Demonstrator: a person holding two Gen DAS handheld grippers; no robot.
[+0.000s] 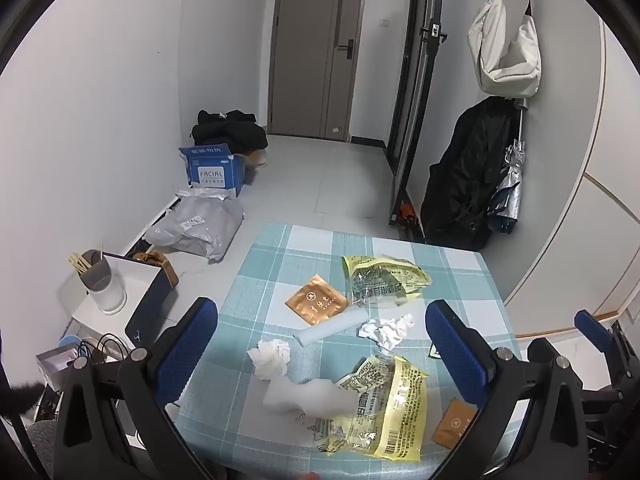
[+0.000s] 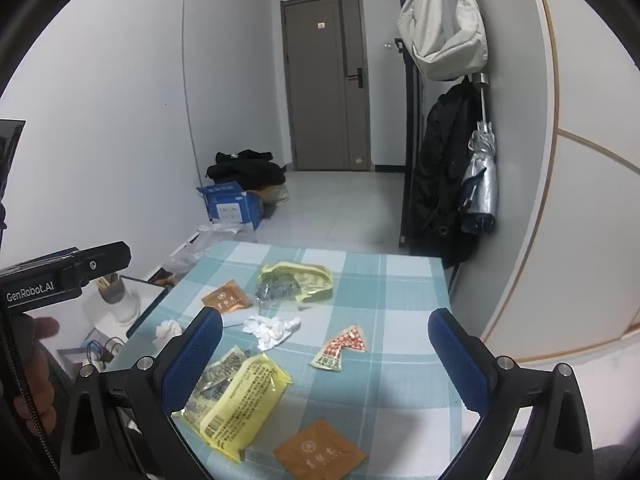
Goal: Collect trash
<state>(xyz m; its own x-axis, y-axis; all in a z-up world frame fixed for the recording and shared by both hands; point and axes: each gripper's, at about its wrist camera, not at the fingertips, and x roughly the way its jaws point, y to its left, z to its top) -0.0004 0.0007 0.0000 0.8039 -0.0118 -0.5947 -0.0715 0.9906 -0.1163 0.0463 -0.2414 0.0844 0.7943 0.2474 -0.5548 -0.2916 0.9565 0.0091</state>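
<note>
Trash lies on a blue checked tablecloth (image 1: 452, 264). A near yellow wrapper (image 1: 380, 404) (image 2: 236, 396), a far yellow wrapper (image 1: 380, 280) (image 2: 296, 280), two orange sachets (image 1: 316, 300) (image 2: 320, 450), crumpled tissues (image 1: 272, 358) (image 2: 272, 328), a pale tube (image 1: 332, 326) and a red-dotted triangular packet (image 2: 344, 346) are spread out. My left gripper (image 1: 320, 348) is open and empty above the table's near left. My right gripper (image 2: 324, 360) is open and empty above the near edge.
A white side table with a cup of sticks (image 1: 100, 284) stands left of the table. A blue box (image 1: 216, 168), a grey bag (image 1: 200, 228) and black clothes lie on the floor. Coat, umbrella (image 2: 480, 184) and white bag hang at right.
</note>
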